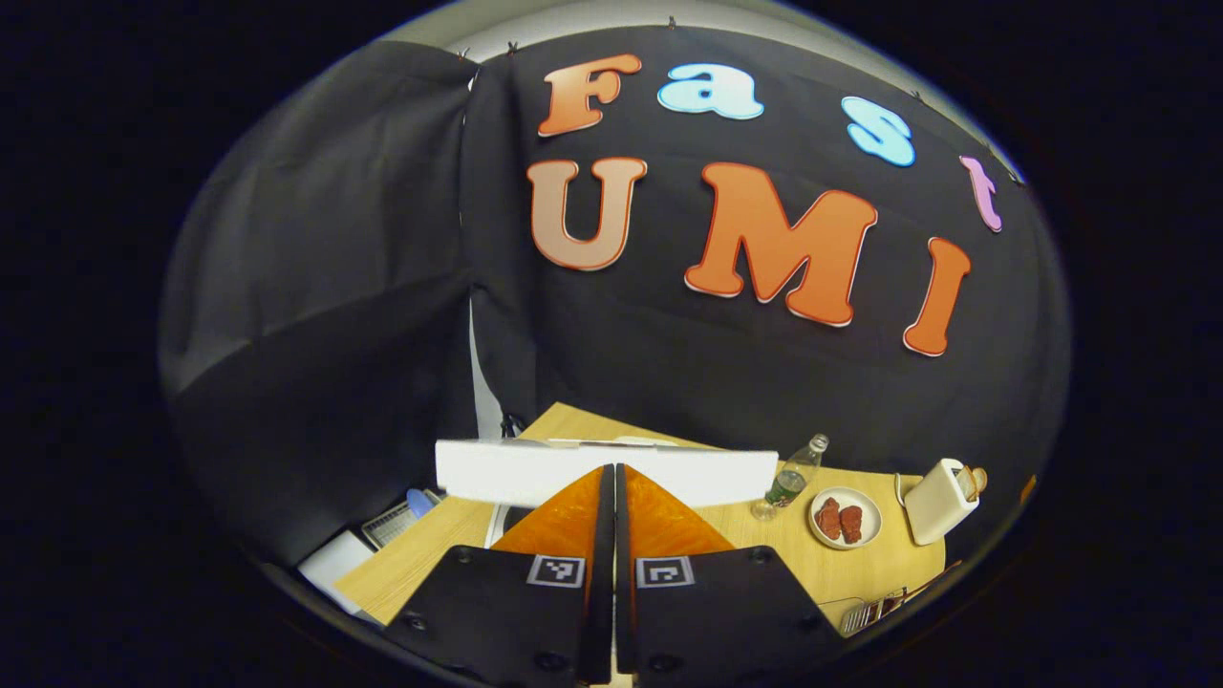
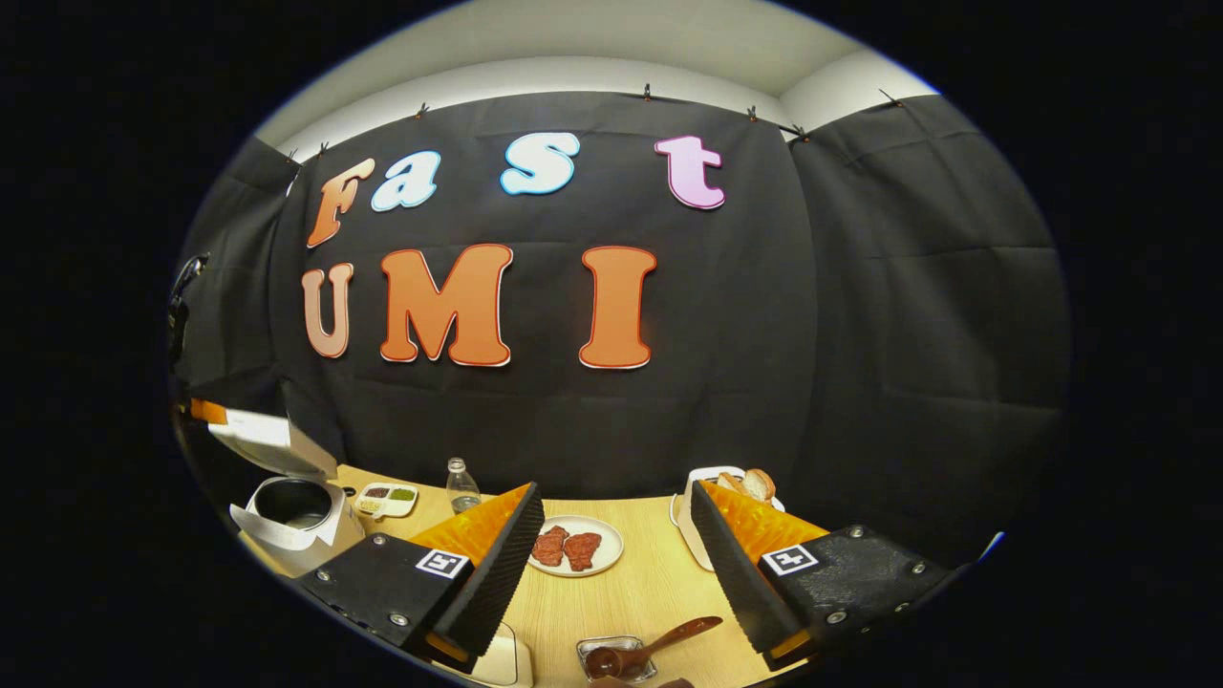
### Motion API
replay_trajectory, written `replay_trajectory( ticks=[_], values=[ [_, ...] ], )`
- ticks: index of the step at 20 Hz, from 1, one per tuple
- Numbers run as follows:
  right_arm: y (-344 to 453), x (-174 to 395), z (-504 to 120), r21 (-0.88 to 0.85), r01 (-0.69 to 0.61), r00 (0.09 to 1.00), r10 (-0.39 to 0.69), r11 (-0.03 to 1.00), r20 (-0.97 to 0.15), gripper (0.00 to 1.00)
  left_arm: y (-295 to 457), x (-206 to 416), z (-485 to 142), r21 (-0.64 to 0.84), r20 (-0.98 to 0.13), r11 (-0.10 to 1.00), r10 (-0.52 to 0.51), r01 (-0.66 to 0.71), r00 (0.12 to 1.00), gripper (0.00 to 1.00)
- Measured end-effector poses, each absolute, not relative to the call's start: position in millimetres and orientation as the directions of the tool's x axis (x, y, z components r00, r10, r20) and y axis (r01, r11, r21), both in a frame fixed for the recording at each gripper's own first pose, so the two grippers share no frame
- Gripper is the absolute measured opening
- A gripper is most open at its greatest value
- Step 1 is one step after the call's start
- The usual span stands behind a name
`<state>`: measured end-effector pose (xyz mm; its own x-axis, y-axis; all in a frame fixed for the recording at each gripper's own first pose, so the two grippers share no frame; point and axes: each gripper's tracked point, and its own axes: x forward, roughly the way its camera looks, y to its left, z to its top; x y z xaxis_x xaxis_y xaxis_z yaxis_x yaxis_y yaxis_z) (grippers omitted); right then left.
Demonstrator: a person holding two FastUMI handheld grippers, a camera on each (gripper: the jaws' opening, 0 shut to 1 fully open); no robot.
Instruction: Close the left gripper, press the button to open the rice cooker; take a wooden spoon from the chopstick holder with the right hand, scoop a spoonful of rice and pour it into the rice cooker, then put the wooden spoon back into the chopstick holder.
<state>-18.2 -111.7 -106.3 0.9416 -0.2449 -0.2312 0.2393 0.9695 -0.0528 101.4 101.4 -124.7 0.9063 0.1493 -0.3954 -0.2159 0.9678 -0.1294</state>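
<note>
In the right gripper view the white rice cooker [image 2: 296, 521] stands open at the far left of the wooden table, its lid [image 2: 260, 435] tilted up and the dark inner pot showing. A wooden spoon [image 2: 659, 642] lies near the table's front edge with its bowl in a small clear dish [image 2: 588, 650]. My right gripper [image 2: 613, 492] is open above them and holds nothing. In the left gripper view my left gripper [image 1: 612, 470] is shut, its tips right in front of the raised white lid [image 1: 726, 478].
A plate of red meat [image 2: 602, 564], a clear bottle [image 2: 462, 487], a divided condiment dish [image 2: 385, 498] and a white toaster with bread [image 2: 683, 506] stand on the table [image 2: 650, 583]. A white rounded container [image 2: 506, 661] sits by my right gripper's left finger.
</note>
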Motion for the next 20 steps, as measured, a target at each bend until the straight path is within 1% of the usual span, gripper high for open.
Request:
replay_trajectory(
  ticks=[2, 4, 5, 6, 7, 9, 10, 11, 12, 13, 14, 15, 16, 18, 20],
  values=[
    [-115.2, -20.4, -112.8, -0.047, 0.241, 0.938, -0.246, 0.969, -0.245, 0.96, 98.8, 92.1, -113.6, -0.081, -0.363, 0.972, 0.178, -0.222, 0.915, 0.07],
    [-118.7, -24.7, -123.8, -0.038, 0.244, 0.931, -0.245, 0.969, -0.269, 0.96, 86.3, 85.1, -105.1, -0.057, -0.33, 0.977, 0.174, -0.203, 0.928, 0.06],
    [-121.1, -27.8, -129.9, -0.035, 0.245, 0.927, -0.245, 0.969, -0.283, 0.96, 75.3, 80.1, -101.8, -0.051, -0.315, 0.982, 0.159, -0.184, 0.936, 0.19],
    [-124.1, -30.0, -135.5, -0.034, 0.248, 0.923, -0.247, 0.968, -0.295, 0.96, 66.6, 76.0, -97.4, -0.04, -0.294, 0.985, 0.15, -0.169, 0.944, 0.27],
    [-128.0, -32.4, -141.0, -0.034, 0.253, 0.918, -0.251, 0.967, -0.307, 0.96, 63.1, 73.8, -92.3, -0.023, -0.269, 0.986, 0.154, -0.166, 0.951, 0.39],
    [-136.2, -37.7, -153.5, -0.034, 0.264, 0.907, -0.26, 0.964, -0.332, 0.96, 52.4, 65.8, -92.0, 0.025, -0.244, 0.985, 0.171, -0.17, 0.955, 0.51],
    [-141.3, -41.0, -159.7, -0.033, 0.27, 0.901, -0.265, 0.962, -0.344, 0.96, 43.1, 62.7, -91.8, 0.041, -0.239, 0.986, 0.164, -0.159, 0.957, 0.49],
    [-146.0, -44.0, -167.5, -0.033, 0.277, 0.892, -0.27, 0.96, -0.363, 0.96, 33.8, 58.6, -91.3, 0.051, -0.231, 0.988, 0.152, -0.144, 0.961, 0.59],
    [-150.5, -48.5, -175.7, -0.03, 0.282, 0.883, -0.272, 0.959, -0.383, 0.96, 25.2, 56.5, -89.4, 0.059, -0.218, 0.989, 0.146, -0.136, 0.965, 0.63],
    [-154.7, -51.9, -184.0, -0.027, 0.285, 0.874, -0.271, 0.958, -0.404, 0.96, 17.3, 53.7, -87.9, 0.064, -0.204, 0.99, 0.136, -0.126, 0.969, 0.75],
    [-159.3, -55.0, -191.3, -0.025, 0.292, 0.863, -0.275, 0.956, -0.425, 0.96, 9.0, 50.2, -86.8, 0.071, -0.194, 0.99, 0.13, -0.118, 0.972, 0.82],
    [-163.6, -57.7, -199.0, -0.017, 0.297, 0.852, -0.273, 0.955, -0.447, 0.96, 2.6, 47.0, -86.5, 0.079, -0.182, 0.991, 0.125, -0.112, 0.975, 0.85],
    [-167.1, -60.8, -206.9, -0.007, 0.302, 0.843, -0.27, 0.953, -0.465, 0.96, -3.8, 44.1, -84.0, 0.085, -0.164, 0.99, 0.122, -0.11, 0.979, 0.93],
    [-169.8, -64.9, -225.3, 0.016, 0.306, 0.822, -0.256, 0.952, -0.509, 0.96, -15.3, 36.8, -81.3, 0.101, -0.139, 0.989, 0.117, -0.104, 0.983, 0.95],
    [-172.3, -66.8, -243.1, 0.044, 0.317, 0.802, -0.243, 0.947, -0.545, 0.96, -26.2, 31.7, -83.3, 0.105, -0.137, 0.99, 0.113, -0.099, 0.984, 0.95]
  ],
)
